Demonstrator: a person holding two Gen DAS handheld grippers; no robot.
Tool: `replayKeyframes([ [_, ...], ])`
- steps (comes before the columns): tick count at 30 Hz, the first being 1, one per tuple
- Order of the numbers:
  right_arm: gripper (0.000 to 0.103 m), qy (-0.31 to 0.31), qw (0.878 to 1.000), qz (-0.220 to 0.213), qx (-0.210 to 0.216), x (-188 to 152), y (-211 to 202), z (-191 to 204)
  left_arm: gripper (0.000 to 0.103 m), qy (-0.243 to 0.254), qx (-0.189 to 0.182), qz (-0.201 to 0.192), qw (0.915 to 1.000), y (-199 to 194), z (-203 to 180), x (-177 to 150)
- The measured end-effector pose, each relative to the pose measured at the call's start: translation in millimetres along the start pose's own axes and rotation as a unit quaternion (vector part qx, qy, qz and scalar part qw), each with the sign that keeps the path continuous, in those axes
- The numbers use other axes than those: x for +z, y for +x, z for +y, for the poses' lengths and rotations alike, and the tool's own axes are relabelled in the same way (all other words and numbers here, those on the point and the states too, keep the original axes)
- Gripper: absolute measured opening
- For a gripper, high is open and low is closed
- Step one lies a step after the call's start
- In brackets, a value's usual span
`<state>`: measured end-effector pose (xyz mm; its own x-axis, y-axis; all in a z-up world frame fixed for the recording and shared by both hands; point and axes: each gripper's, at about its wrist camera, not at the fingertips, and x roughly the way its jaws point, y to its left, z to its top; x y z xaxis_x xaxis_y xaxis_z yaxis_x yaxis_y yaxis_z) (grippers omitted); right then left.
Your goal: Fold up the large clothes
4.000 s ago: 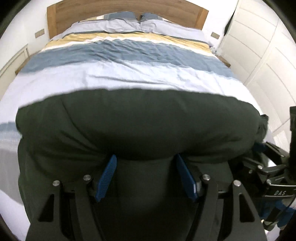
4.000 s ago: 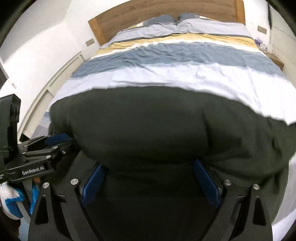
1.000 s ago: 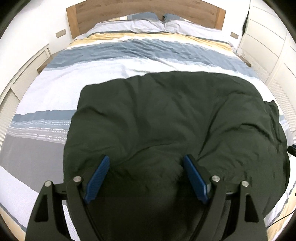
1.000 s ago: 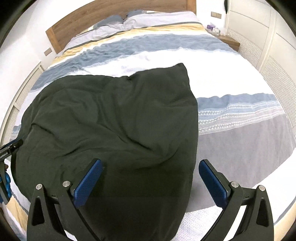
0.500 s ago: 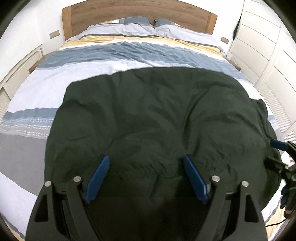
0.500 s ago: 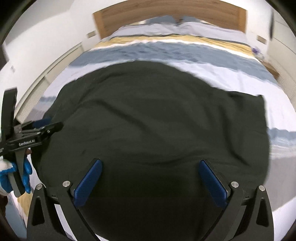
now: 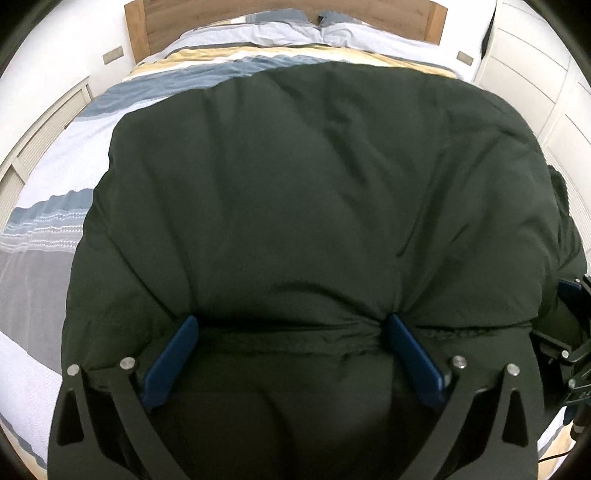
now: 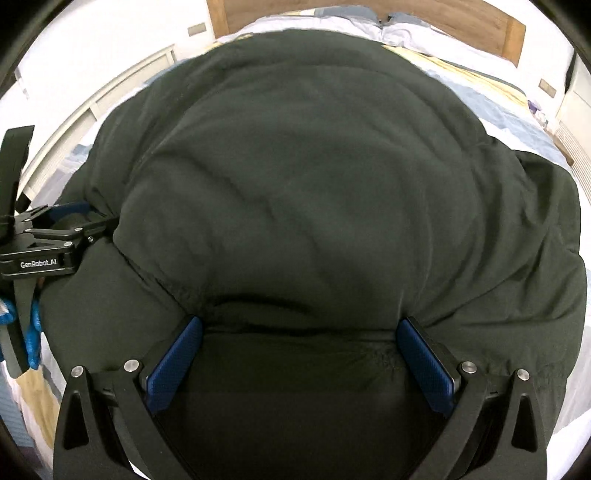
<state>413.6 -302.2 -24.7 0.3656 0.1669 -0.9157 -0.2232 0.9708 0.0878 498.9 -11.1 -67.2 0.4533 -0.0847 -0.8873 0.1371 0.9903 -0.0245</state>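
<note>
A large dark green garment [image 7: 314,206] billows over the striped bed and fills most of both views [image 8: 332,192]. My left gripper [image 7: 291,332] has its blue pads [image 7: 173,354] wide apart, with the garment's near edge lying between and under them. My right gripper [image 8: 299,336] is the same, pads [image 8: 424,362] spread, cloth bunched at their tips. The fingers look open, but the cloth rises with them. The right gripper shows at the left view's right edge [image 7: 569,332]. The left gripper shows at the right view's left edge [image 8: 55,236].
The bed [image 7: 44,229] has a blue, white, grey and yellow striped cover, pillows and a wooden headboard [image 7: 229,14]. White wardrobe doors [image 7: 535,74] stand on the right, a low white panel [image 7: 37,129] on the left. A blue-gloved hand [image 8: 33,325] holds the left gripper.
The garment lay spread flat on the bed one second ago. It has now risen and ballooned toward the cameras, covering much more of the bed. Both grippers have come closer together.
</note>
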Motion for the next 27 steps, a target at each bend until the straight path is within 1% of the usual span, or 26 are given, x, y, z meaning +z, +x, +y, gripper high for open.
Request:
replayKeyframes([
  [3, 0.102, -0.002, 1.000, 0.003, 0.004, -3, -6, 1, 0.103, 0.002, 0.003, 0.001, 1.0000, -5, 0, -4],
  [8, 0.102, 0.004, 1.000, 0.009, 0.014, -16, -17, -18, 0.103, 0.007, 0.000, 0.000, 1.0000, -12, 6, -11],
  [13, 0.102, 0.005, 1.000, 0.013, 0.004, -36, -27, -35, 0.103, 0.007, 0.002, -0.001, 1.0000, -17, 10, -15],
  [18, 0.102, 0.013, 1.000, 0.013, -0.009, -42, -33, -53, 0.103, 0.008, 0.006, -0.004, 0.9999, -23, 15, -19],
  [23, 0.102, 0.027, 0.999, 0.010, -0.023, -51, -48, -63, 0.103, 0.012, 0.011, -0.008, 0.9998, -31, 19, -22],
  [24, 0.102, 0.029, 0.999, 0.010, -0.025, -52, -46, -56, 0.103, 0.012, 0.011, -0.009, 0.9998, -34, 18, -25],
  [27, 0.102, 0.043, 0.998, 0.012, -0.035, -55, -50, -62, 0.103, 0.014, 0.014, -0.012, 0.9997, -40, 18, -29],
])
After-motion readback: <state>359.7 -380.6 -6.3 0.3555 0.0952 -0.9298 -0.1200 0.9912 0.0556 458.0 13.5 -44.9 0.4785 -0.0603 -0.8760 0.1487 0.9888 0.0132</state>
